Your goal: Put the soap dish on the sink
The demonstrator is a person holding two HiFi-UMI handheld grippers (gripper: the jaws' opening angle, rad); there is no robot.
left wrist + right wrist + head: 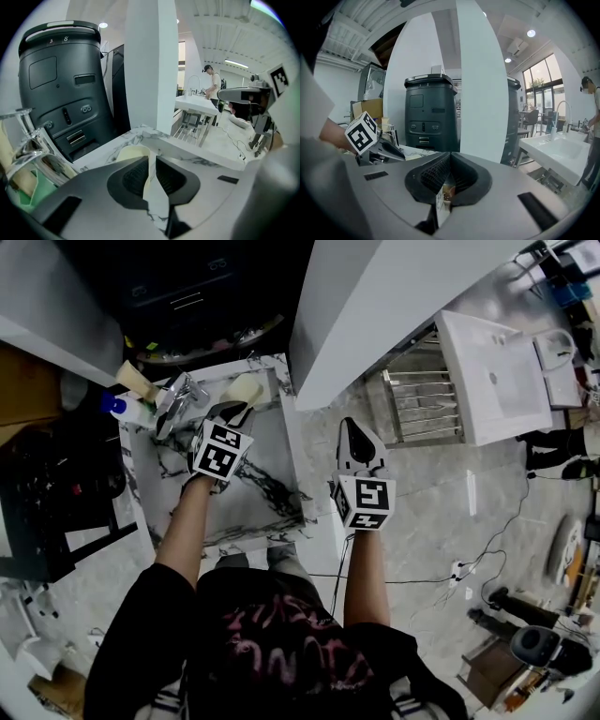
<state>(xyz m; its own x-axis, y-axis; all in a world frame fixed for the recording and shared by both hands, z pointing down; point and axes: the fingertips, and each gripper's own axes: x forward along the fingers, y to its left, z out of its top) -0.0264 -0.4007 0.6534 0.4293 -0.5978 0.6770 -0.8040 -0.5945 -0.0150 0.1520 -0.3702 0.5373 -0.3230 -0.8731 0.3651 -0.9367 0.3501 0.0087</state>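
The cream soap dish [247, 387] is at the back rim of the marble sink [253, 493], just right of the chrome tap [183, 395]. My left gripper [234, 411] reaches over the basin to it. In the left gripper view the jaws [150, 157] are nearly together, with the right rim of the dish [131, 152] between them and its body off to the left. I cannot tell whether the dish rests on the marble. My right gripper [354, 427] is held off the sink's right edge, above the floor. It is shut and empty [449, 157].
A blue-capped bottle [117, 407] and a cream bottle stand left of the tap. A white pillar [375, 306] rises right of the sink, and a dark machine [61, 84] stands behind it. A metal rack [422, 395] and a white basin [492, 376] stand further right. Cables cross the floor.
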